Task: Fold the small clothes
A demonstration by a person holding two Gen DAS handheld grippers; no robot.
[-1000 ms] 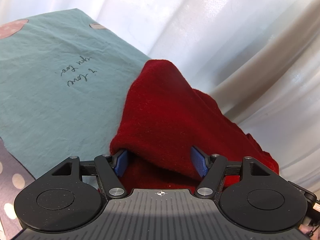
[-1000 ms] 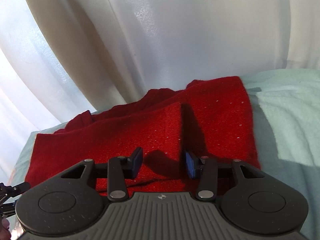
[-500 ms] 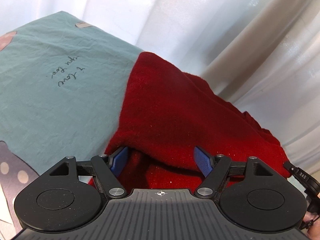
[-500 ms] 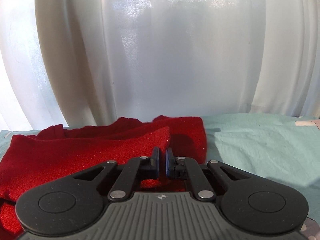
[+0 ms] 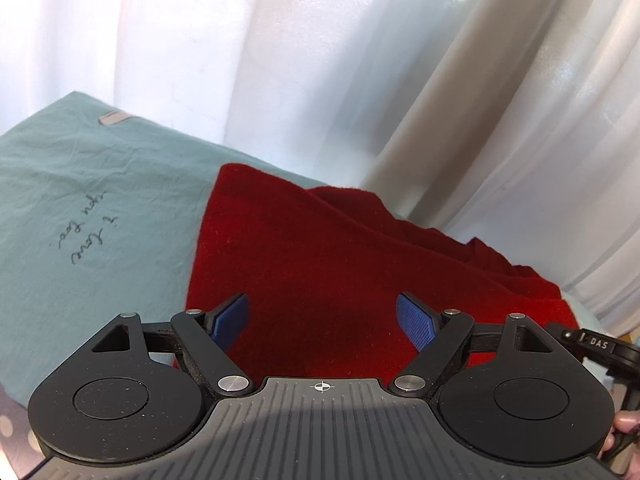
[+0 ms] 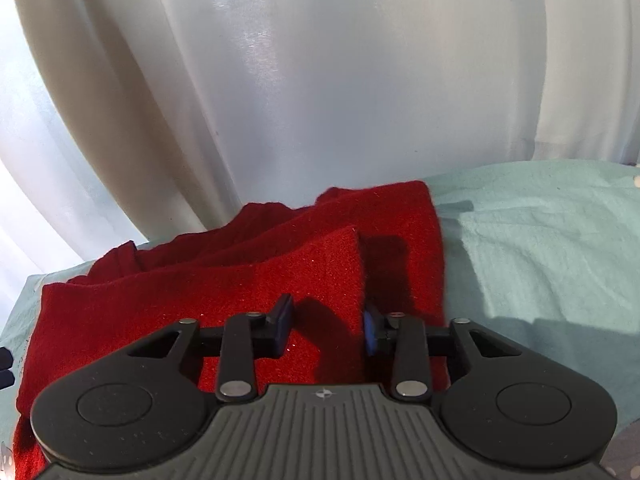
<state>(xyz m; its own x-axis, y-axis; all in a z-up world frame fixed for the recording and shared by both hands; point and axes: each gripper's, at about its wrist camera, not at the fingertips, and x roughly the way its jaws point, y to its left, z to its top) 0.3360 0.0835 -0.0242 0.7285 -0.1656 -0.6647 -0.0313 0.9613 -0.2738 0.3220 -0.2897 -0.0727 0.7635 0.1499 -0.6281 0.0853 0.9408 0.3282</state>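
Observation:
A red fleece garment (image 5: 320, 264) lies folded in layers on a teal sheet (image 5: 100, 200), close to the curtain. My left gripper (image 5: 326, 320) is open and empty just above its near part. In the right wrist view the same garment (image 6: 240, 280) shows a folded top layer with a straight right edge. My right gripper (image 6: 328, 324) is open over that edge and holds nothing.
A white curtain (image 6: 320, 80) hangs right behind the garment. The teal sheet carries dark handwriting (image 5: 86, 236) and extends to the right in the right wrist view (image 6: 540, 240). A dotted grey cloth (image 5: 8, 428) lies at the lower left.
My right gripper was open, shut half a second ago, and is open again, lower over the garment. My left gripper stayed open and the raised red fold it stood under now lies flat.

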